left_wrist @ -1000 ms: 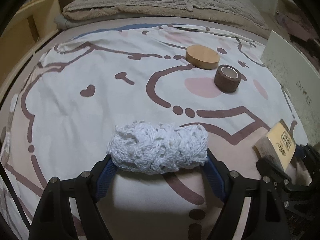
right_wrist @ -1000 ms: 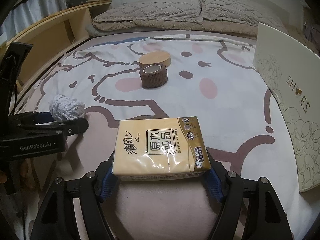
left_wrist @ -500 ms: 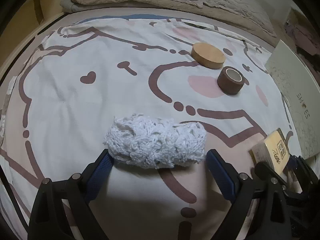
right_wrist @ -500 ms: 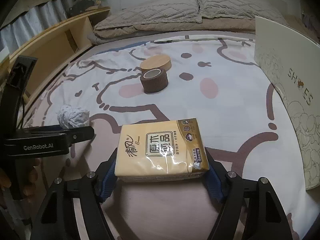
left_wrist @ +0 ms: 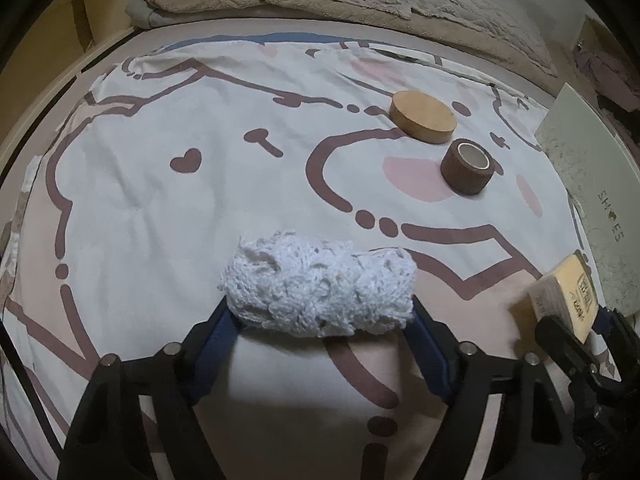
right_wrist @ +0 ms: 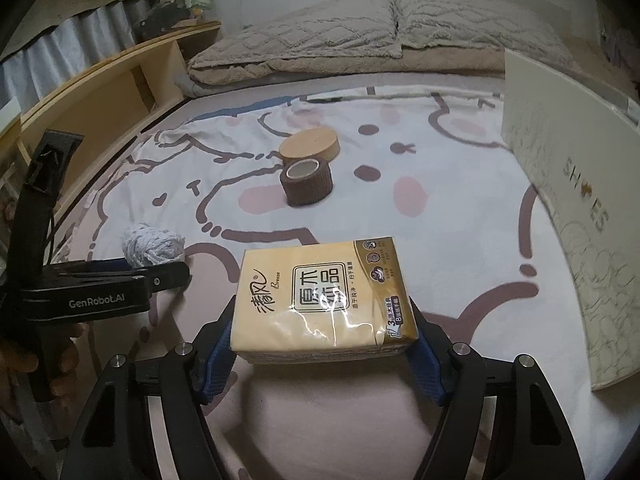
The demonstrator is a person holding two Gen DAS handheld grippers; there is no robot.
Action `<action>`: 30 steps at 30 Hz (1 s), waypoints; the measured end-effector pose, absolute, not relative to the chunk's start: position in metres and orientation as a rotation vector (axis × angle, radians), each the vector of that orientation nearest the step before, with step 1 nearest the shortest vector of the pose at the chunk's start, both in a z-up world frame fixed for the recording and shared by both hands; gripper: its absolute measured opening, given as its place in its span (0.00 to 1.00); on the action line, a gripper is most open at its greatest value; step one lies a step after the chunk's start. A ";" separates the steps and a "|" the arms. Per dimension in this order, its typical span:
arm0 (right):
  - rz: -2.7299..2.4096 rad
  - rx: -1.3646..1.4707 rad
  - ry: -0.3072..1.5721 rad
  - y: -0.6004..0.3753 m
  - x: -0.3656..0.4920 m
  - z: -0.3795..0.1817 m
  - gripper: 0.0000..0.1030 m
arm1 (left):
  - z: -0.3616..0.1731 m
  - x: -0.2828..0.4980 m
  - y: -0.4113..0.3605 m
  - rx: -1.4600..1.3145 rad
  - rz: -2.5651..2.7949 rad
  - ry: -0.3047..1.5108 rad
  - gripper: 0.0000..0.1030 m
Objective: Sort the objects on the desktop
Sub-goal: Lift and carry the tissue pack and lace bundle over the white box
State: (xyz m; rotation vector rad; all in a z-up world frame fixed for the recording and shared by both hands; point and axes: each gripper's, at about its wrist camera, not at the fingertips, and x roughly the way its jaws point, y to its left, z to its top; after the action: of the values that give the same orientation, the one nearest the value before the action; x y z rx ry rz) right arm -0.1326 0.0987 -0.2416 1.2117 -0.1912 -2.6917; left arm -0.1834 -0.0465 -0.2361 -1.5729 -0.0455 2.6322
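With the left gripper pinching the white crocheted roll and the right gripper clamping the tissue pack above the bedsheet, either soft item could slip out if squeezed unevenly.

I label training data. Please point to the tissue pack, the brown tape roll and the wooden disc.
tissue pack [right_wrist: 324,300], right wrist view, top face.
brown tape roll [left_wrist: 466,176], left wrist view, outer side.
wooden disc [left_wrist: 424,114], left wrist view, top face.

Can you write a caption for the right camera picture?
Right tongs gripping a yellow tissue pack above the cartoon bedsheet.
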 end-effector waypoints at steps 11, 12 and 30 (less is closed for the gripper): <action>-2.721 1.155 -0.141 0.103 -0.133 -0.218 0.73 | -0.236 -0.190 -0.051 -1.610 2.601 -0.209 0.85; -2.722 1.152 -0.141 0.103 -0.133 -0.216 0.73 | -0.235 -0.191 -0.051 -1.616 2.599 -0.240 0.86; -2.738 1.012 -0.010 0.106 -0.145 -0.142 0.73 | -0.225 -0.194 -0.049 -1.566 2.642 -0.200 0.76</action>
State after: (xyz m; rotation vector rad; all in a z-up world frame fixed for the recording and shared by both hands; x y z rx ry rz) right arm -0.1446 0.1061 -0.1422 1.0116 -0.0096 -2.7378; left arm -0.1942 -0.0487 -0.2253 -1.5657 -0.1996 2.6423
